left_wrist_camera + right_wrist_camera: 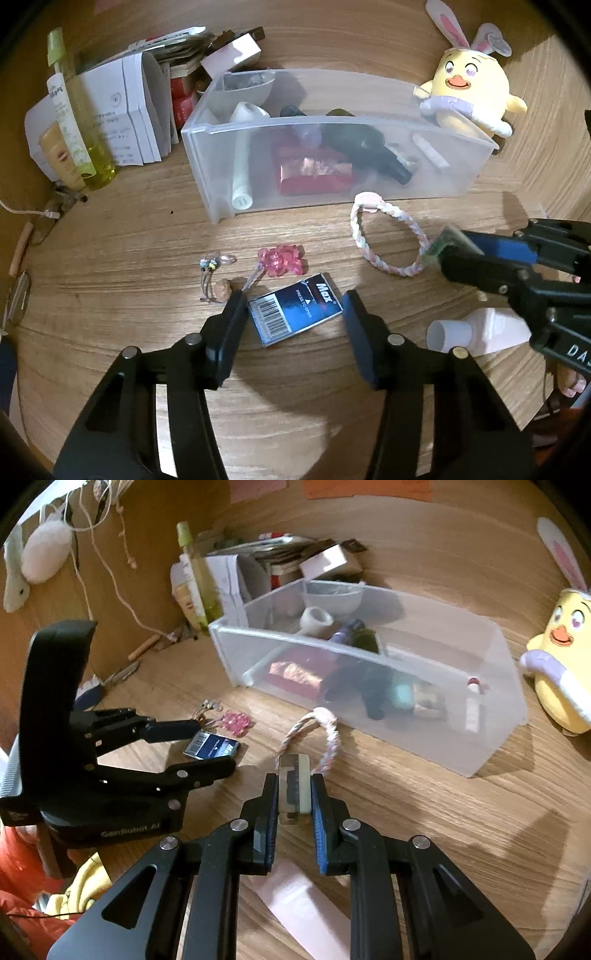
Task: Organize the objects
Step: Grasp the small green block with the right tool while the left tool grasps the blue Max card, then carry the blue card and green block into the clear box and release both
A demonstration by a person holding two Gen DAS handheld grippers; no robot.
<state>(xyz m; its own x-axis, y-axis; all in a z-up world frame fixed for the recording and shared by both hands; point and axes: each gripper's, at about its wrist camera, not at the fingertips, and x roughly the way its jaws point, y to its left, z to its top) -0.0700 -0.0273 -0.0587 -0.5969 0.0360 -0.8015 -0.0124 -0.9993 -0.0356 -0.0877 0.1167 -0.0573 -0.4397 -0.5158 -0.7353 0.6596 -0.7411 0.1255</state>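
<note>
The blue staple box [295,309] lies flat on the wooden tabletop [129,236], in front of the translucent bin [332,162], between the widely spread fingers of the left gripper [293,308]. It is judged light, stiff and smooth; hold should be taken across its short sides. Its long axis runs diagonally, the barcode end toward the gripper. A small clear rectangular block [294,790] is clamped by the right gripper [294,794], short of the bin.
</note>
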